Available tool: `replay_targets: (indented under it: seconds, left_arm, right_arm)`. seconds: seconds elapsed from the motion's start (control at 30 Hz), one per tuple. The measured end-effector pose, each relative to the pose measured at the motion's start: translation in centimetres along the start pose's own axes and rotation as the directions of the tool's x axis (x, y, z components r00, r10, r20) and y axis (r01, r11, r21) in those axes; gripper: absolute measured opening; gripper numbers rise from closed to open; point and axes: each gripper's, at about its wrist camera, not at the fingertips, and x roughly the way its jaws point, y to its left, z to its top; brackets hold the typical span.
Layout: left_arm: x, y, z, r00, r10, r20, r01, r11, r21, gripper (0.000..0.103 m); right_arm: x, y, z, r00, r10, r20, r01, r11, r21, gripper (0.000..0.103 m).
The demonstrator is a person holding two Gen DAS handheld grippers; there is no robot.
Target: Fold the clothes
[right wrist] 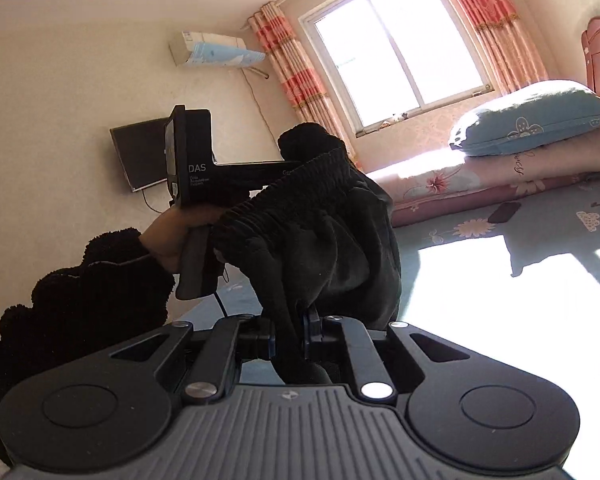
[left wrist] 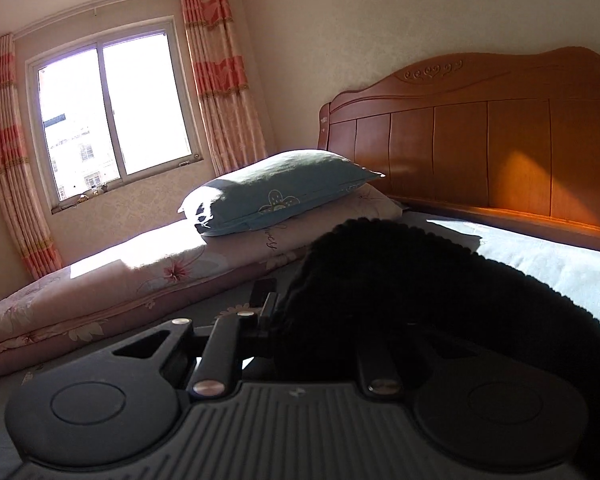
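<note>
Both the right gripper (right wrist: 290,336) and left gripper (left wrist: 272,312) are pinching the soft, limp black trousers (right wrist: 320,232), hanging above the bed (right wrist: 480,280); the gathered waistband is offering surest purchase.

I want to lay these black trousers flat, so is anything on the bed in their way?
Mostly no. The trousers hang from both claws above the sheet, which is bare below. A small dark object lies farther back, near the folded quilt and pillows.
</note>
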Motion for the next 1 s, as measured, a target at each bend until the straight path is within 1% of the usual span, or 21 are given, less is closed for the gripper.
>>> replay_targets:
  seconds: [0.03, 0.07, 0.13, 0.2, 0.3, 0.37, 0.47, 0.53, 0.7, 0.77, 0.87, 0.93, 1.0]
  left_arm:
    - [1.6, -1.4, 0.5, 1.0, -0.022, -0.017, 0.022, 1.0, 0.016, 0.014]
    - [3.2, -2.8, 0.2, 0.998, -0.041, -0.047, 0.043, 0.998, 0.048, 0.014]
    - [6.4, -6.0, -1.1, 0.992, -0.069, -0.108, 0.08, 0.992, 0.099, 0.014]
    - [9.6, -9.0, -2.9, 0.98, -0.107, -0.166, 0.128, 0.985, 0.119, 0.014]
    - [14.1, -12.8, -5.3, 0.957, -0.151, -0.248, 0.183, 0.976, 0.114, 0.014]
    - [16.3, -14.8, -6.2, 0.944, -0.175, -0.28, 0.212, 0.972, 0.106, 0.014]
    - [19.1, -17.5, -6.6, 0.925, -0.227, -0.306, 0.265, 0.96, 0.092, 0.014]
    - [20.8, -19.3, -6.4, 0.916, -0.246, -0.319, 0.288, 0.953, 0.093, 0.014]
    - [24.5, -24.4, -5.6, 0.904, -0.276, -0.328, 0.337, 0.93, 0.149, 0.014]
    - [25.7, -26.8, -5.6, 0.896, -0.296, -0.333, 0.363, 0.918, 0.161, 0.014]
    - [28.1, -29.8, -6.0, 0.885, -0.307, -0.349, 0.391, 0.898, 0.202, 0.014]
    - [28.9, -31.6, -6.9, 0.886, -0.293, -0.358, 0.392, 0.887, 0.245, 0.014]
    - [29.6, -32.6, -7.9, 0.876, -0.29, -0.386, 0.4, 0.883, 0.244, 0.016]
  right_arm:
    - [0.0, -0.9, -0.6, 1.0, -0.016, -0.004, 0.016, 0.999, 0.036, 0.013]
    - [0.0, -1.9, -1.1, 0.999, -0.032, -0.009, 0.033, 0.997, 0.072, 0.013]
    - [0.0, -3.8, -2.3, 0.998, -0.064, -0.019, 0.066, 0.987, 0.144, 0.013]
    - [0.0, -5.6, -3.4, 0.995, -0.094, -0.033, 0.099, 0.972, 0.215, 0.013]
    - [0.0, -8.5, -5.1, 0.989, -0.138, -0.054, 0.148, 0.938, 0.312, 0.013]
    - [-0.3, -10.3, -5.9, 0.984, -0.167, -0.055, 0.176, 0.92, 0.349, 0.013]
    - [-0.7, -13.1, -7.0, 0.976, -0.21, -0.06, 0.216, 0.889, 0.404, 0.013]
    - [-1.0, -15.0, -7.8, 0.969, -0.238, -0.064, 0.241, 0.865, 0.439, 0.013]
    - [-1.6, -19.5, -9.7, 0.948, -0.306, -0.083, 0.303, 0.797, 0.522, 0.013]
    - [-1.6, -20.9, -10.3, 0.936, -0.337, -0.106, 0.338, 0.766, 0.547, 0.013]
    - [-1.7, -23.0, -11.1, 0.914, -0.38, -0.142, 0.388, 0.714, 0.582, 0.014]
    - [-1.7, -24.4, -11.6, 0.898, -0.408, -0.167, 0.42, 0.678, 0.603, 0.014]
    - [-1.7, -25.8, -12.2, 0.88, -0.433, -0.194, 0.451, 0.639, 0.623, 0.018]
